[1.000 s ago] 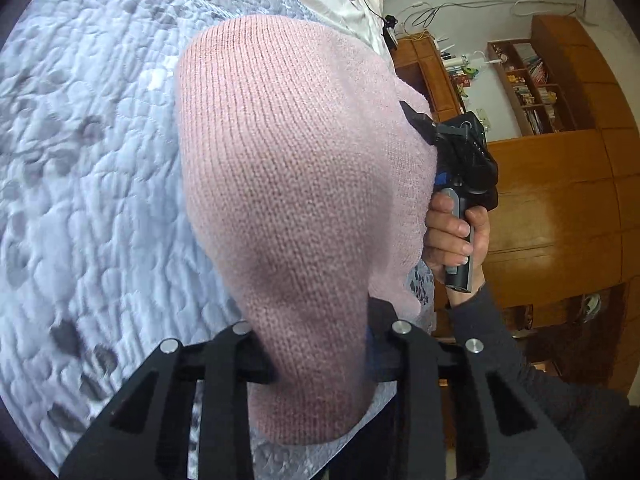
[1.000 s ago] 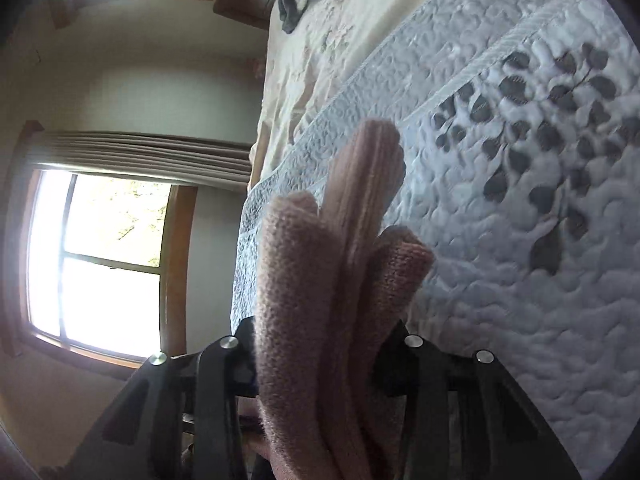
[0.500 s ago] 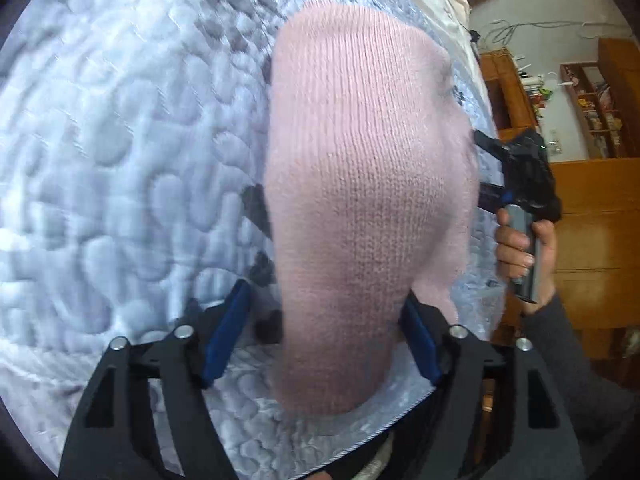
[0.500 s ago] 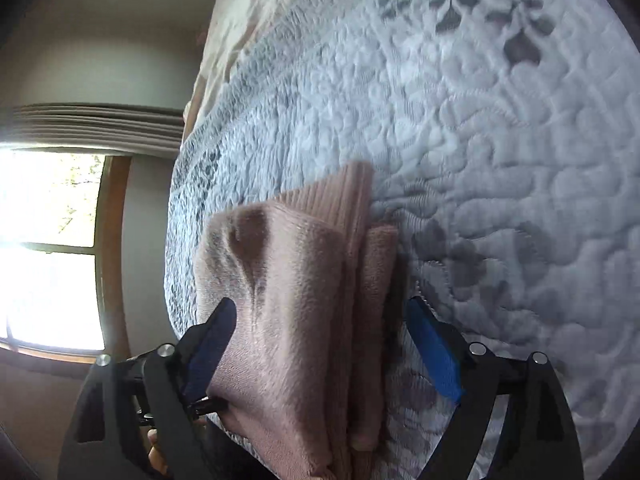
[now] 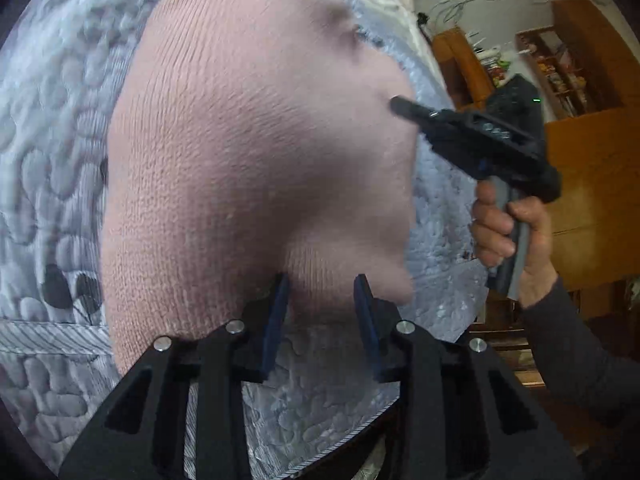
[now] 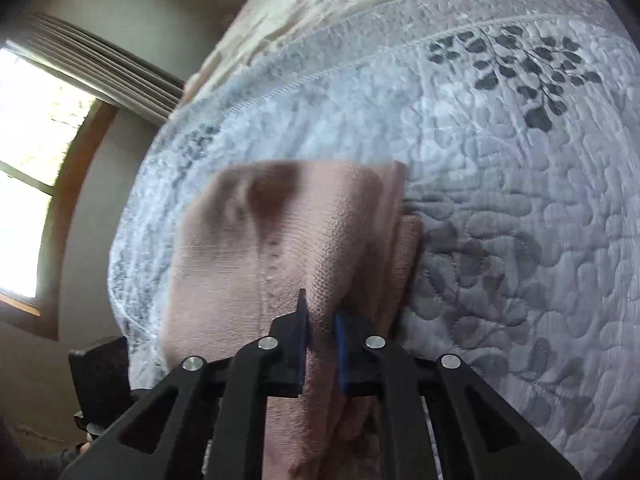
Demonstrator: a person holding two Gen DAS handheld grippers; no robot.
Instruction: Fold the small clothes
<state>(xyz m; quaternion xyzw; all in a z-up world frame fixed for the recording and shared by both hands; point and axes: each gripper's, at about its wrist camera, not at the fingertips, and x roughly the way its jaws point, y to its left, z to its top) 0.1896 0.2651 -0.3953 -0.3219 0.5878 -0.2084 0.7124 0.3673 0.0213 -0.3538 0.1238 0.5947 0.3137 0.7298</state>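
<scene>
Scene: a person is working a pink knit garment (image 5: 256, 152) on a grey quilted bedspread (image 5: 52, 184) with a handheld gripper in each hand, the cloth filling the middle of the left wrist view.

Left gripper (image 5: 322, 286): its blue-padded jaws are standing partly apart at about 6 o'clock in its own view, with a lobe of the garment's near edge sitting between them; whether the pads are actually pressing the knit, I cannot tell.

Right gripper (image 6: 320, 314): its jaws are nearly closed and are pinching a raised ridge of the garment, which is bunching in several layers toward 6 o'clock of the right wrist view.

Right hand (image 5: 508, 232): it is gripping the handle at about 3 o'clock in the left view, the tool's tip reaching the garment's far edge.

Garment position: it is lying across the bedspread near the bed's edge (both views are motion-blurred).

Doing the step well: keeping both pinches level and moving together is likely the way to lay the fold flat.

Watch for: loose knit is probably stretching easily, so the thick right-hand bundle may be slipping layers unevenly.
</scene>
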